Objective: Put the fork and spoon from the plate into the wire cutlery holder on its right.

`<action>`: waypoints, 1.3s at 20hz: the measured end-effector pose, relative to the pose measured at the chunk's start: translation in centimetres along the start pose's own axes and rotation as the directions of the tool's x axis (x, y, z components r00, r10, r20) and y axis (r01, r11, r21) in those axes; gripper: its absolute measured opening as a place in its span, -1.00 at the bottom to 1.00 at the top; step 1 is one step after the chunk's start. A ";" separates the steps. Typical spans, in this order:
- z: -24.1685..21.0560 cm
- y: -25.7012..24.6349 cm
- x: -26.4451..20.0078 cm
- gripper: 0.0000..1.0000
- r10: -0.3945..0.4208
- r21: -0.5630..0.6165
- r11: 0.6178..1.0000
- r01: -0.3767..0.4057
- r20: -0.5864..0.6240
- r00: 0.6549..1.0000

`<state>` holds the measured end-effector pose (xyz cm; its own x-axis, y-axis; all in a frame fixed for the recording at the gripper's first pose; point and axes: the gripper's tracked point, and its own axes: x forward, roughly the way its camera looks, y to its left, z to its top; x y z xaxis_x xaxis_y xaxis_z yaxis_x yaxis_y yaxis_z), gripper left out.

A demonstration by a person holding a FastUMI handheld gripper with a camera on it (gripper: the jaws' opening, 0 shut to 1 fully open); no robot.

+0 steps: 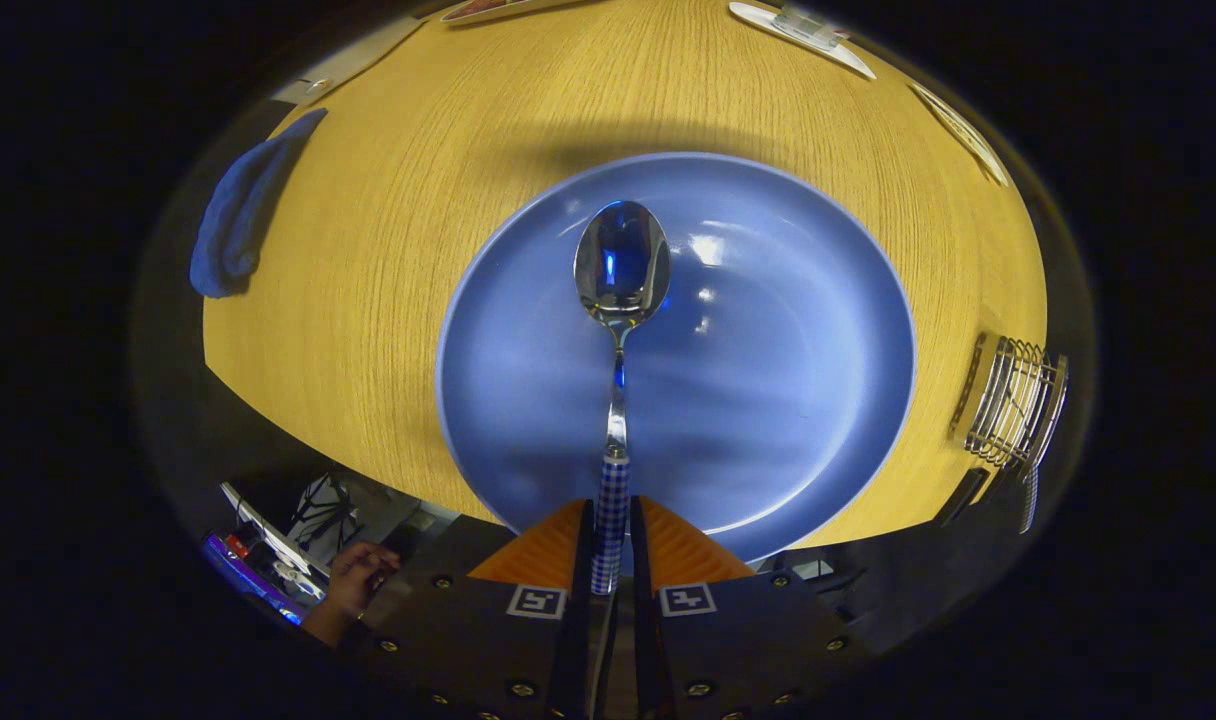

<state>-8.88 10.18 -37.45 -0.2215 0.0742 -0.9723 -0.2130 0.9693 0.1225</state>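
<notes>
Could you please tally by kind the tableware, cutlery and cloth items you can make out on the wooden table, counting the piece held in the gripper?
Plates: 1, the blue plate
Spoons: 1, the spoon, its checked handle clamped between the fingers of the gripper
Wire cutlery holders: 1, the wire cutlery holder, right of the plate
Cloths: 1, the blue cloth
Total: 4

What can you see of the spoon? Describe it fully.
The spoon has a shiny metal bowl and neck and a checked handle. The tool is shut on that handle, one finger on each side. The spoon points straight ahead of the fingers, bowl facing up, over the blue plate. Whether it touches the plate is unclear.
</notes>
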 end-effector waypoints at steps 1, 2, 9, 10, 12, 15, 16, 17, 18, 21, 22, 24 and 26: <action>0.0 -0.1 0.2 -0.73 -0.001 -0.001 1.000 0.001 -0.001 1.000; -0.1 -0.2 -0.1 -0.74 -0.001 -0.014 1.000 0.001 0.001 1.000; -1.1 -2.5 -2.0 -0.93 -0.004 -0.065 0.998 0.003 -0.023 1.000; -1.5 -3.1 -2.5 -0.93 -0.004 -0.068 0.998 0.001 -0.032 0.999; -2.0 -4.1 -3.3 -0.93 -0.004 -0.070 0.998 0.001 -0.041 0.999; -3.0 -5.6 -5.0 -0.93 -0.001 -0.078 0.997 -0.003 -0.052 0.999; -3.3 -6.2 -5.6 -0.93 -0.001 -0.076 0.997 -0.003 -0.053 0.999; -3.4 -6.7 -6.3 -0.93 -0.002 -0.071 0.997 -0.002 -0.053 0.999; -3.6 -7.6 -6.7 -0.93 -0.006 -0.066 0.998 0.003 -0.049 0.999; -4.2 -10.0 -8.0 -0.93 -0.039 -0.063 0.997 0.036 -0.050 0.998; -4.5 -10.7 -8.4 -0.93 -0.044 -0.057 0.998 0.041 -0.052 0.998; -5.0 -12.0 -9.2 -0.93 -0.050 -0.042 0.998 0.047 -0.050 0.998; -5.5 -13.0 -9.9 -0.93 -0.049 -0.018 0.999 0.048 -0.049 0.998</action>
<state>-9.17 -4.41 -28.26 -0.2568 0.0156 -0.9663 -0.2406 0.9674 0.0795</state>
